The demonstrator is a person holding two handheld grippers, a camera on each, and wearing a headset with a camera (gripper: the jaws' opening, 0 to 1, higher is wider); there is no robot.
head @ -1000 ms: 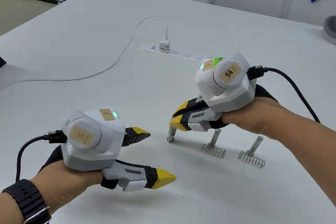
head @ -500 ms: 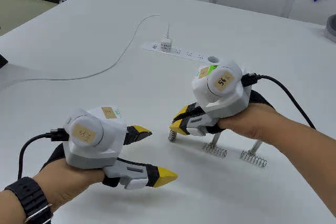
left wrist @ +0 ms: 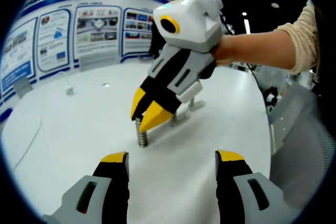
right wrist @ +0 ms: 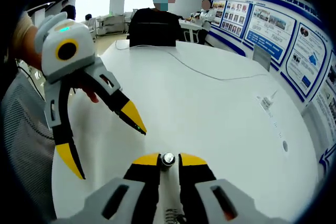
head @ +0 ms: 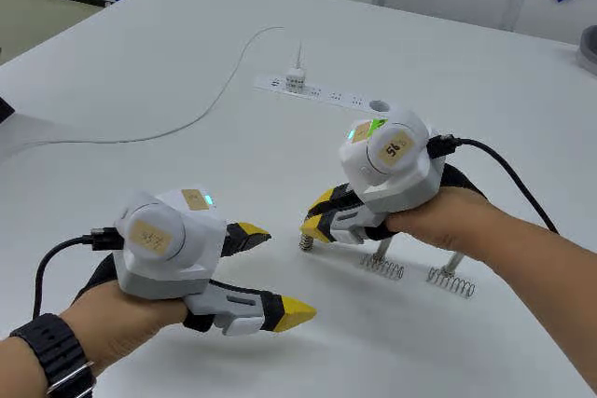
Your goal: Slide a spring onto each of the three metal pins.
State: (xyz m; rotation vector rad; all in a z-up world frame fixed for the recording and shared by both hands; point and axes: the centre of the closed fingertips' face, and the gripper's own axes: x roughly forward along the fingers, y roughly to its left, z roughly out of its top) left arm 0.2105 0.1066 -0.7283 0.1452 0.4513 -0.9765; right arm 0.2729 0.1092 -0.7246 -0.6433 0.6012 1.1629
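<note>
Alignment first: right gripper (head: 312, 226), mid-frame in the head view, has its black-and-yellow jaws drawn nearly together around the short steel pin (right wrist: 168, 158) at the left end of the row. The right gripper view puts that pin's round head between the tips. Pin's long axis stands upright off the white tabletop (head: 168, 72), and the gripper meets it slanting down from the right of frame. Small grey coil spring (left wrist: 142, 137) is already around that pin, bunched low on the shank just under the tips. My read: seat it straight down the axis, then let go. Left gripper (head: 275, 272), lower left of the head view, hangs with jaws spread wide, holding nothing, near the pin but apart from it. Middle pin (head: 382, 247) and far pin (head: 455, 261) stand further right, partly behind the right hand (head: 448, 216). Second spring (head: 381, 267) and third spring (head: 451, 281) lie on their sides at those pins' feet, not threaded. Roughly a third done. Nothing blocks the reach; white power strip (head: 312, 92) and thin white cable (head: 187, 123) sit well apart, upper centre.
</note>
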